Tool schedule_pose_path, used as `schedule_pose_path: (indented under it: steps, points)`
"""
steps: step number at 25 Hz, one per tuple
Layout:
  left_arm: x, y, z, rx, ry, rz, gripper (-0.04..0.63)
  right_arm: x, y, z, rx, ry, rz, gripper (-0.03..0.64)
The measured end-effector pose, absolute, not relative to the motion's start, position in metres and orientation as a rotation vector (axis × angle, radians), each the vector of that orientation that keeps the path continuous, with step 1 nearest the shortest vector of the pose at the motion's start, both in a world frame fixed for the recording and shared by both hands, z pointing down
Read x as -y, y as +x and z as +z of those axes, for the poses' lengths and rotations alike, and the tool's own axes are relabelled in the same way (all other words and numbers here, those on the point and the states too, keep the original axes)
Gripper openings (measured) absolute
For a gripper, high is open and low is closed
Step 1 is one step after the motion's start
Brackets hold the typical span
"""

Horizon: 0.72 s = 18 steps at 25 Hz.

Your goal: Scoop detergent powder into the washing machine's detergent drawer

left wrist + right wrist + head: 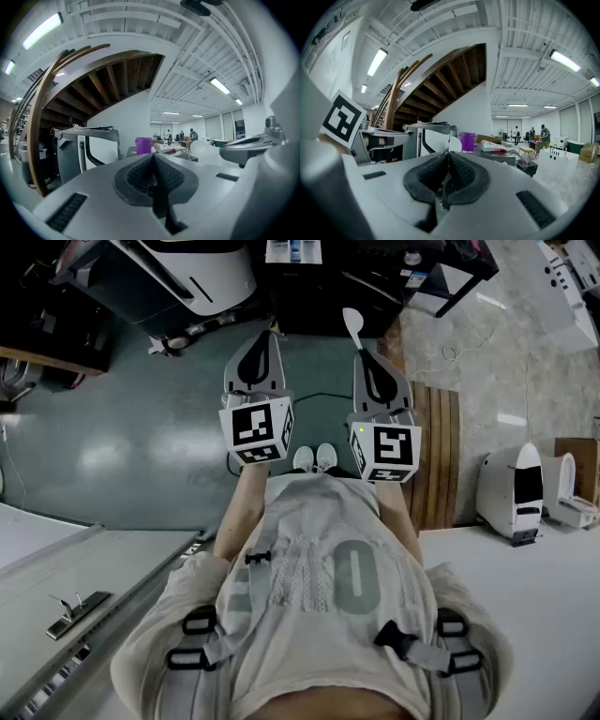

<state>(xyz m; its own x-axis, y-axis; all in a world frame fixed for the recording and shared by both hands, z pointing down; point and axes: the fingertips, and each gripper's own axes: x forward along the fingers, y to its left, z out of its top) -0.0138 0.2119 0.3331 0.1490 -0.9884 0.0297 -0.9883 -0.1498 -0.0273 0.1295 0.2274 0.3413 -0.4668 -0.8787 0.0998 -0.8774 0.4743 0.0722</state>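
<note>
Head view: we see the right gripper [364, 354] pinching a white scoop [352, 326], its handle hidden; the left gripper [266, 336] is closed on nothing.

My jaws are smooth matt grey plastic, their pads [426, 176] black, ribbed and rubbery. The spoon [352, 326] looks glossy white plastic. Below, the green floor [141, 456] shines smooth; beside it lie dull wooden slats [441, 456]; my shirt [300, 512] is soft cloth

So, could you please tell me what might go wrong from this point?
The white scoop is pinched only by its handle in the right tongs, so it could twist or slip out. A black cable lies on the floor just ahead of the person's shoes, a possible trip hazard.
</note>
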Motion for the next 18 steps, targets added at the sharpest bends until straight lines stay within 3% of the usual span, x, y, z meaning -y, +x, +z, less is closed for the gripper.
schedule_pose_path:
  steps: [18]
  points:
    - [-0.193,-0.048,0.340,-2.004,-2.450,0.017,0.020,-0.214,0.113,0.343,2.575,1.626,-0.016,0.008]
